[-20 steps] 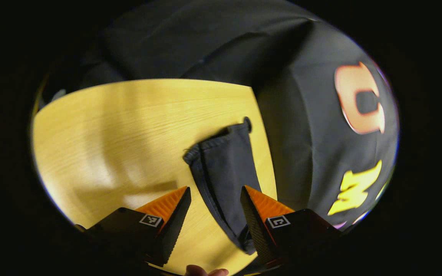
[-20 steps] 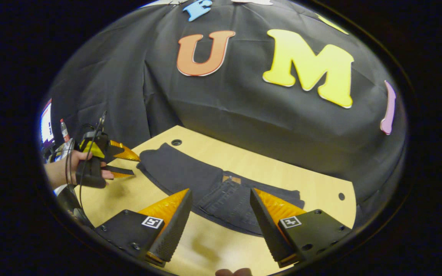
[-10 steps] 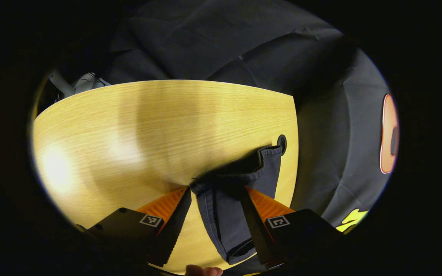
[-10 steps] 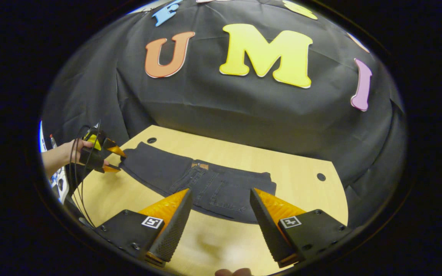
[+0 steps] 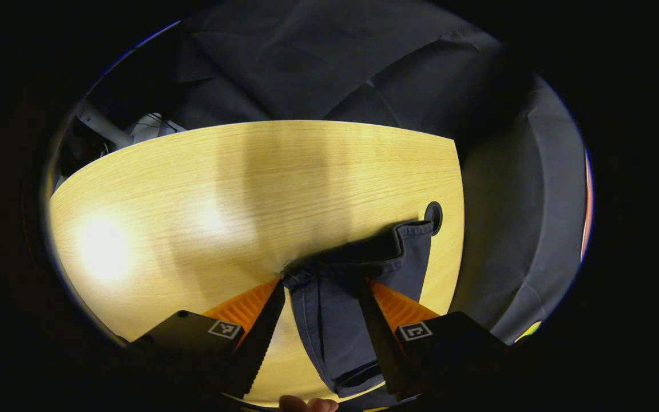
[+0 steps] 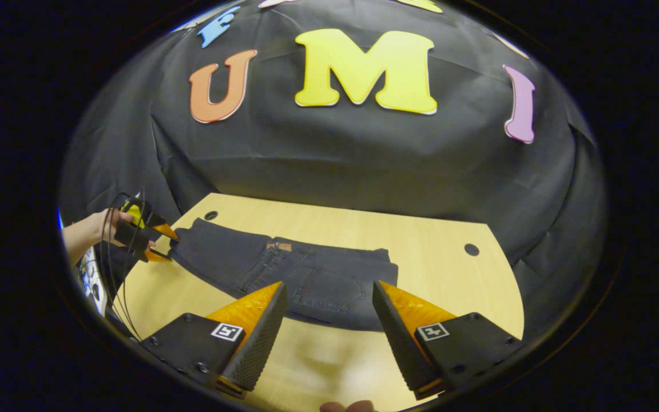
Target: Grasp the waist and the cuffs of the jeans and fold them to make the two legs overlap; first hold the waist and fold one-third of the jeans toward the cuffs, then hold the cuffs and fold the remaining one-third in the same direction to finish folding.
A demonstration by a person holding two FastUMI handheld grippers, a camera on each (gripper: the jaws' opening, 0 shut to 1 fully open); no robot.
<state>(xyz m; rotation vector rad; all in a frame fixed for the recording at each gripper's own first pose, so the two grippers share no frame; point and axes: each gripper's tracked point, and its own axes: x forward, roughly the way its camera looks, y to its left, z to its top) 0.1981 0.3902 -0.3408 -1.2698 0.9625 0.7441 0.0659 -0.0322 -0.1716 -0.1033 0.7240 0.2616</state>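
Note:
Dark jeans (image 6: 284, 274) lie flat on the wooden table (image 6: 449, 286), a back pocket facing up near the middle. Their cuff end (image 5: 335, 326) reaches toward a round hole (image 5: 433, 212) in the table, its hem rumpled upward. My left gripper (image 5: 322, 286) is open and low over the table, with the cuff lying between its two fingers. In the right gripper view that left gripper (image 6: 157, 243) sits at the jeans' left end, held by a hand (image 6: 86, 234). My right gripper (image 6: 329, 292) is open, holds nothing, and hovers in front of the jeans' near edge.
The black cloth wall (image 6: 364, 160) closes off the table's far side. Two round holes (image 6: 471, 249) (image 6: 211, 216) sit near the table's back corners. Cables (image 6: 113, 274) hang from the left gripper at the table's left edge. Bare wood (image 5: 192, 200) stretches ahead of the left gripper.
My left gripper moved forward until the cuff came between its fingers, and the hem bunched up. My right gripper pulled back from the jeans, which now look farther off.

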